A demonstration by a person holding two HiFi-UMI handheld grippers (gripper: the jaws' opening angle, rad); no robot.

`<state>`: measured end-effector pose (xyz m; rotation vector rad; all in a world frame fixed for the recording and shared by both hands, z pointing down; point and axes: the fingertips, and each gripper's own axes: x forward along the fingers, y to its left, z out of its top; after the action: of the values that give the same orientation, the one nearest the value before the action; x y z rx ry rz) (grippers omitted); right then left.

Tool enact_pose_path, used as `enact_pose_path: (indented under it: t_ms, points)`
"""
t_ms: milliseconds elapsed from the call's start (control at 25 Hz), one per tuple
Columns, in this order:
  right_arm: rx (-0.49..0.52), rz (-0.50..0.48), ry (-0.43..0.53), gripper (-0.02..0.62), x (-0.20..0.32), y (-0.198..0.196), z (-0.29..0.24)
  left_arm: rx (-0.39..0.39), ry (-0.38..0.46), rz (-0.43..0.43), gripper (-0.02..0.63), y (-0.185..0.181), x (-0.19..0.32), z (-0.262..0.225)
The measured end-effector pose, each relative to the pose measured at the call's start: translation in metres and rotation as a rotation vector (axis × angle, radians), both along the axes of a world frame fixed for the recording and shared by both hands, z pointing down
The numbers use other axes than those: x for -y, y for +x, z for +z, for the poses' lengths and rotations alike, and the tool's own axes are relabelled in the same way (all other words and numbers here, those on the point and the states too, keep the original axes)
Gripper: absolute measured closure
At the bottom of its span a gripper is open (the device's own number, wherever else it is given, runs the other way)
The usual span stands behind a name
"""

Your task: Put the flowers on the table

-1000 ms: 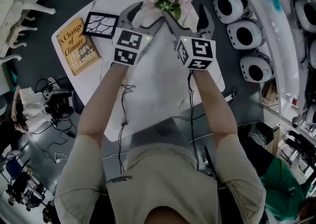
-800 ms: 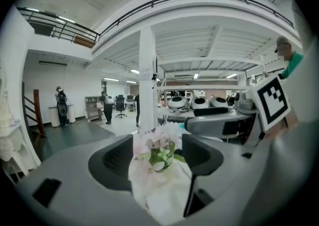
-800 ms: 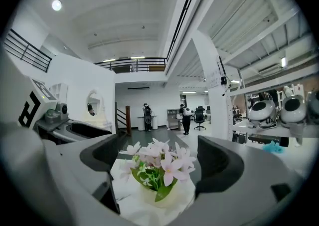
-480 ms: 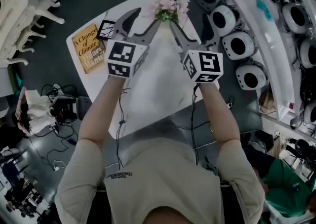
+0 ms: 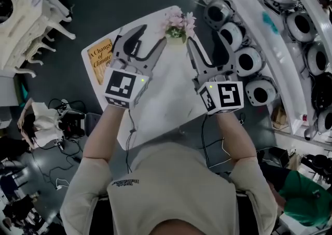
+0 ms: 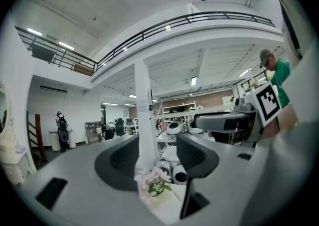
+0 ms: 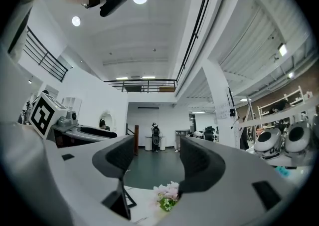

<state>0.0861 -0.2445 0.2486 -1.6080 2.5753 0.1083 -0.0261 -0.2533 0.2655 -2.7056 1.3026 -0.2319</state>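
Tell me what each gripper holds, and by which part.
Nothing is held. The left gripper and right gripper are closing on empty air; the flowers stand free on the table, beyond their tips.

I note a yellow book (image 5: 100, 58) lying flat, left of centre. A row of white round units (image 5: 249, 61) with dark faces stands at right. White carved furniture (image 5: 26, 21) sits far left. Cables (image 5: 62, 120) trail over the near-left floor. A person in green (image 5: 306, 203) is near right.

White table (image 5: 167, 86): pink flowers (image 5: 179, 22) far edge, book (image 5: 99, 59) left.
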Motion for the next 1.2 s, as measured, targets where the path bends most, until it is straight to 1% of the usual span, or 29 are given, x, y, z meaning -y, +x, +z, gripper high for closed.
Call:
enact_pose_path:
  t_ms: [120,200,240,360,480,560,600,680,800,960,1040,1200]
  points:
    - [0.01,-0.039,-0.003,0.304,-0.021,-0.005,-0.014,-0.031,-0.02,-0.015,0.382,-0.006,-0.021,-0.007]
    - [0.019,-0.07,-0.004,0.318,-0.039,-0.009,-0.023,-0.048,-0.029,-0.017,0.391,-0.007,-0.036,-0.01]
    - [0.015,-0.083,0.002,0.318,-0.047,-0.011,-0.026,-0.053,-0.029,-0.017,0.401,-0.008,-0.043,-0.011]
    - [-0.01,-0.112,0.023,0.344,-0.071,-0.02,-0.029,-0.062,-0.039,-0.03,0.442,-0.018,-0.064,-0.007]
    - [-0.008,-0.132,0.019,0.387,-0.086,-0.028,-0.026,-0.067,-0.069,-0.034,0.474,-0.027,-0.078,0.005]
    - [0.003,-0.129,0.016,0.436,-0.093,-0.032,-0.023,-0.058,-0.081,-0.032,0.5,-0.032,-0.083,0.009]
    - [0.011,-0.126,0.013,0.457,-0.095,-0.034,-0.021,-0.056,-0.082,-0.032,0.522,-0.035,-0.086,0.01]
    - [0.031,-0.126,-0.005,0.503,-0.099,-0.037,-0.016,-0.059,-0.081,-0.035,0.541,-0.037,-0.092,0.01]
    - [0.043,-0.139,-0.033,0.543,-0.104,-0.042,-0.007,-0.084,-0.074,-0.046,0.563,-0.034,-0.102,0.011]
    - [0.05,-0.155,-0.06,0.568,-0.111,-0.045,-0.003,-0.088,-0.055,-0.037,0.594,-0.021,-0.117,0.009]
    - [0.053,-0.164,-0.073,0.584,-0.113,-0.045,-0.001,-0.091,-0.068,-0.03,0.598,-0.02,-0.12,0.012]
    - [0.048,-0.175,-0.087,0.586,-0.117,-0.048,0.005,-0.118,-0.099,-0.024,0.598,-0.024,-0.123,0.019]
